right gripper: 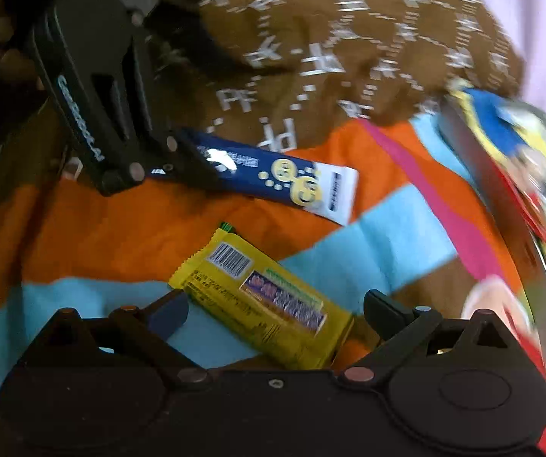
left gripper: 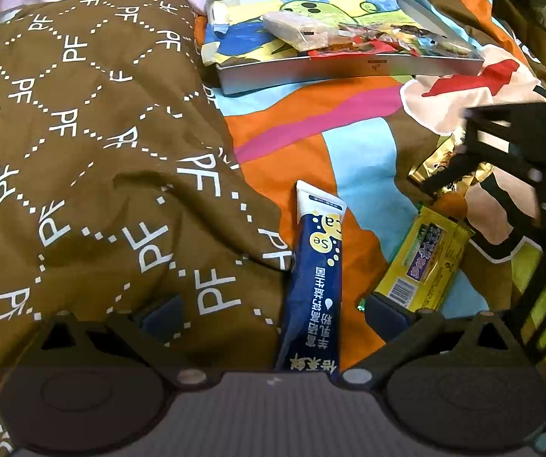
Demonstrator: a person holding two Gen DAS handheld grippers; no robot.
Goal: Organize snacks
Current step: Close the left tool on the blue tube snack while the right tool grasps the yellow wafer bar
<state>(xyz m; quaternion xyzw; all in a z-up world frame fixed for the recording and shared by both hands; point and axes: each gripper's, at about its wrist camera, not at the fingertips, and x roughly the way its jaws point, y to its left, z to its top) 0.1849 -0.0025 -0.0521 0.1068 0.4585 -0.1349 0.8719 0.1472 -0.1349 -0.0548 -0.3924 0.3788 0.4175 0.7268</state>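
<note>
Some of the work is done: in our tray, at the far side of the bed, lie a pale packet and a heap of red and clear wrappers. What exactly is in that heap we cannot tell.

Three snacks are left out on the bedspread. The blue sachet lies lengthwise between the fingers of our left tool, which stand wide apart on either side of it; nothing is clamped yet. In the right wrist view the sachet's dark end sits right at the left tool's fingers. The yellow bar lies just beside the sachet, and our right tool straddles it with its fingers also apart, not closed on it. A gold wrapper lies a little further out, partly hidden behind the right tool, so we cannot say how it rests.

The brown quilt is bunched against the sachet's left side and may get in the way of the left finger.

We judge the task roughly half done: both tools look set for a pick, then each snack must travel to the tray, and the gold wrapper comes last.
</note>
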